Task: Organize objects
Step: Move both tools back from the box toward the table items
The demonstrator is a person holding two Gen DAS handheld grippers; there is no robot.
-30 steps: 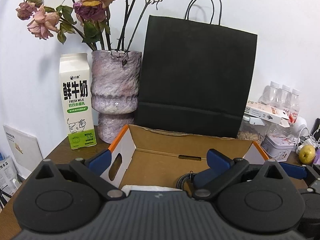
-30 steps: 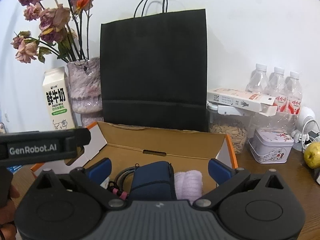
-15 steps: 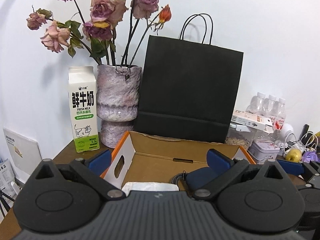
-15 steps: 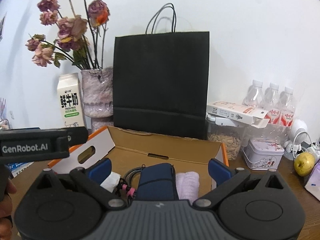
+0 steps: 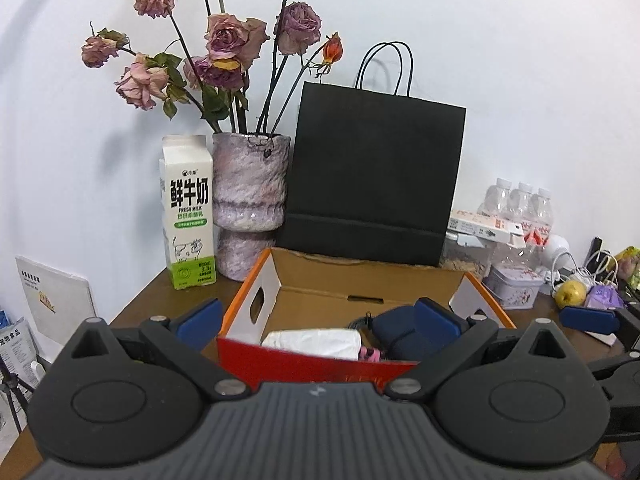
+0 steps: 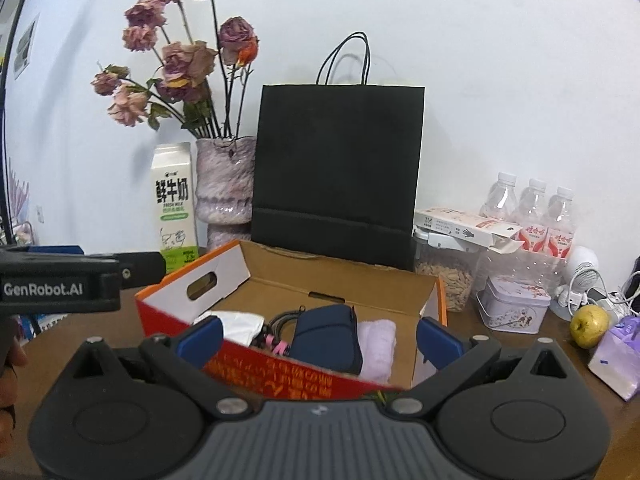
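Now both grippers, left gripper (image 5: 318, 320) & right gripper (image 6: 318, 338), hover w/ jaws wide, holding nothing, just short of the open cardboard box (image 6: 340, 284) on the table (image 6: 532, 344). Inside, L to R: white tissue pack (image 6: 236, 322), black cable coil (image 6: 286, 318), navy pouch (image 6: 326, 336), lilac towel (image 6: 378, 340). Looks like packing is mostly done. Next prob. fetch a loose item, e.g. the apple (image 6: 590, 320) or purple pack (image 6: 618, 354); the floral tin (image 6: 514, 306) & seed jar (image 6: 446, 280) crowd that side.
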